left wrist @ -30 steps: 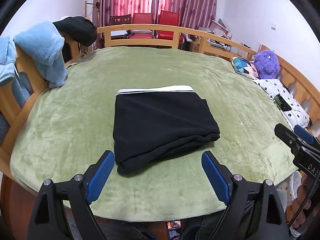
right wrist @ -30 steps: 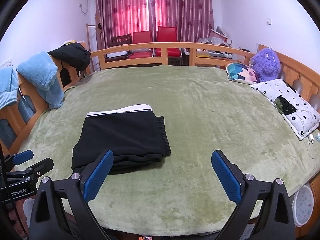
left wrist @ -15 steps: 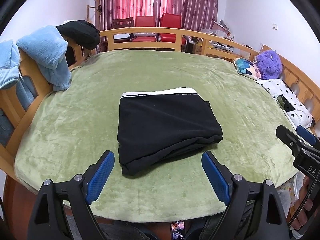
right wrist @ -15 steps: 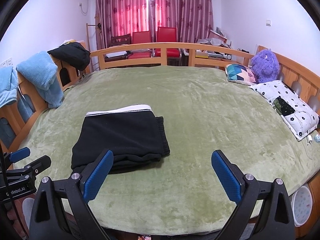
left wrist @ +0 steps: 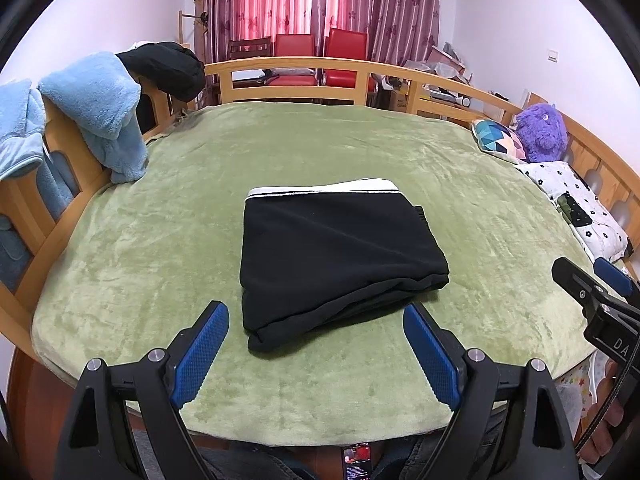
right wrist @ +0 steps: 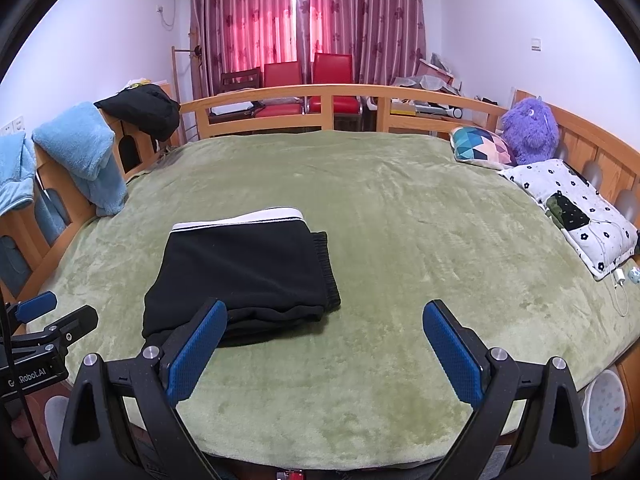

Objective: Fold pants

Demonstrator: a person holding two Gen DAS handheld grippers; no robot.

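Black pants [left wrist: 332, 256] lie folded into a compact rectangle on the green blanket [left wrist: 160, 264], with the white waistband [left wrist: 320, 189] at the far edge. My left gripper [left wrist: 316, 320] hovers open just in front of the fold's near edge, nothing between its blue pads. In the right wrist view the same pants [right wrist: 244, 268] sit to the left, and my right gripper [right wrist: 324, 316] is open over bare blanket [right wrist: 420, 240]; its left fingertip overlaps the pants' near edge in the picture. Each gripper shows at the edge of the other's view.
A wooden rail [left wrist: 320, 70] rings the bed. Blue towels [left wrist: 96, 112] and a dark garment [left wrist: 168, 66] hang on the left rail. A patterned cushion [right wrist: 480, 146], purple plush toy [right wrist: 528, 128] and dotted pillow [right wrist: 576, 208] lie at the right. Red chairs [right wrist: 304, 80] stand beyond.
The left wrist view has tipped slightly, so the pants sit a little lower and to the right in the frame. Both grippers stay open and in place.
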